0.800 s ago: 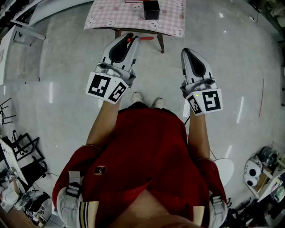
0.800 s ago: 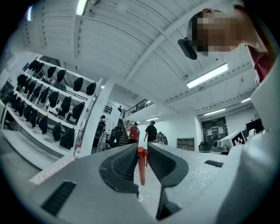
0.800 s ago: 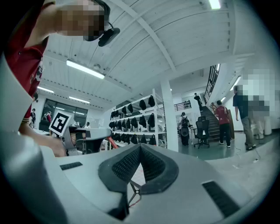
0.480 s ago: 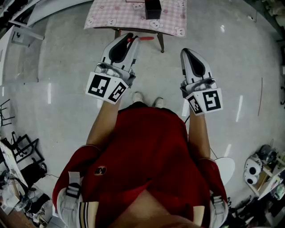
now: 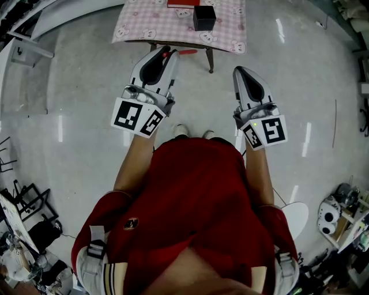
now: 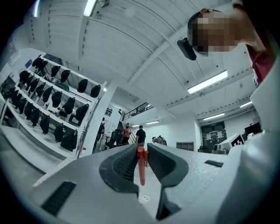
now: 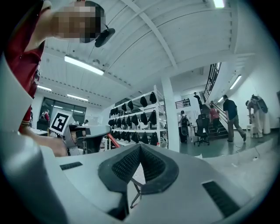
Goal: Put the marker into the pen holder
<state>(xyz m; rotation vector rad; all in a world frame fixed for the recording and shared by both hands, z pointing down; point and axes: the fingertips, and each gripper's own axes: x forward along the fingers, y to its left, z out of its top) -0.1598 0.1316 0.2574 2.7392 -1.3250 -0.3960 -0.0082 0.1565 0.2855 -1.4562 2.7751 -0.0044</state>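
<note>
A person in a red shirt [image 5: 196,196] stands on a grey floor [image 5: 86,86], a gripper raised in each hand. The left gripper [image 5: 167,53] is clenched on a red marker [image 5: 183,52], which is pinched upright between its jaws in the left gripper view [image 6: 141,165] and sticks out to the right of the tips in the head view. The right gripper [image 5: 239,70] has its jaws pressed together with nothing between them. The black pen holder [image 5: 204,17] sits on the far table [image 5: 150,26], well apart from the marker.
</note>
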